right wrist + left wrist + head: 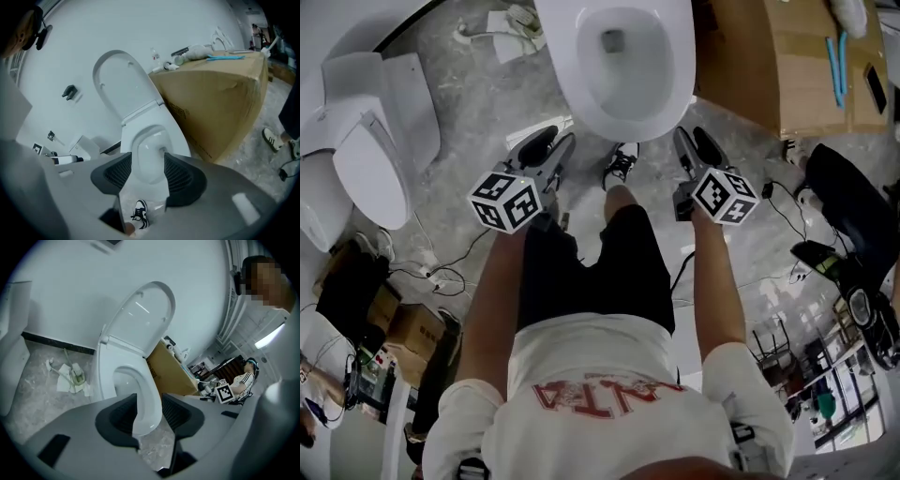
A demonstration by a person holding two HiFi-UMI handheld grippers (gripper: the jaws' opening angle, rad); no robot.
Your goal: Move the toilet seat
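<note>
"Toilet seat point(619, 124) first: where do we have it?"

"Flat on the bowl point(628, 75), as far as we can judge. The lid point(140, 319) stands upright behind the bowl, against the white wall point(70, 287)."

"And our tools?"

"Both wait at the bowl's front. Our left gripper point(149, 413) has its jaws wide, with the seat's front edge showing between them and no pad pressing on it. Our right gripper point(147, 171) is just as wide and empty; we see only the bowl beyond it."

"What worries us?"

"The seat is glossy, so our pads may slip off if we bite only the lip. If one side rises ahead of the other, we think the hinge twists. If we let go early, the seat slams onto the bowl."

"And underfoot?"

"A shiny grey veined floor point(478, 103). Our shoe point(621, 164) is just in front of the bowl, and loose cables point(441, 272) lie left of it, well apart. A snagged foot would jerk our grip. A cardboard box point(220, 103) crowds the bowl's right side, and a second toilet point(366, 159) stands off to its left."
</note>
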